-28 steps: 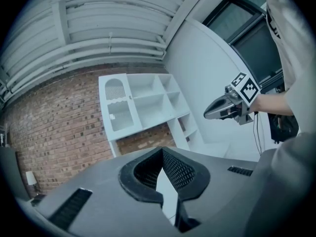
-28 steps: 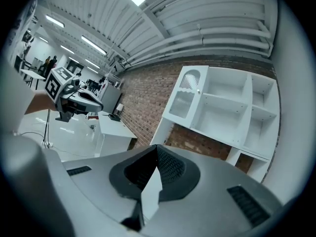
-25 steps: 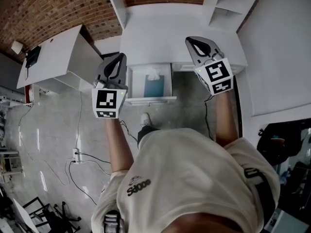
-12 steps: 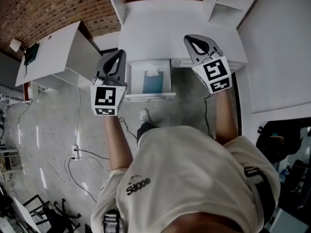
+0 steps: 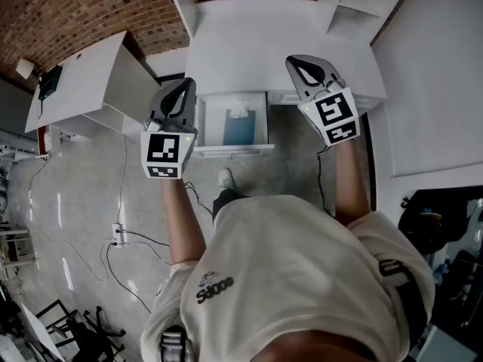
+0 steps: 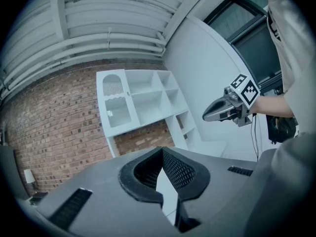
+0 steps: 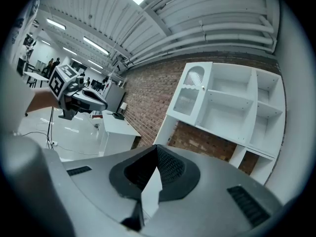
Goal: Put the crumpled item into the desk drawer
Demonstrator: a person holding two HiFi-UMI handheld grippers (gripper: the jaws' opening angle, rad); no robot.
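The white desk (image 5: 256, 44) has its drawer (image 5: 230, 151) pulled open below me. Inside lies a crumpled white item (image 5: 240, 109) at the back, touching a flat blue thing (image 5: 238, 129). My left gripper (image 5: 185, 84) hovers just left of the drawer, shut with nothing in it. My right gripper (image 5: 290, 59) hangs over the desk's front right part, also shut and empty. In the left gripper view the jaw tips (image 6: 161, 149) meet and the right gripper (image 6: 229, 107) shows beyond. The right gripper view shows its jaw tips (image 7: 157, 146) together and the left gripper (image 7: 79, 95) at far left.
A white shelf unit (image 5: 355, 6) stands at the desk's right rear against a brick wall. A second white desk (image 5: 83, 89) sits to the left. Cables (image 5: 124, 240) trail over the grey floor. My shoe (image 5: 225, 179) is below the drawer front.
Both grippers have stayed raised and shut in nearly the same places. The view has shifted slightly; the drawer and its contents have not moved.
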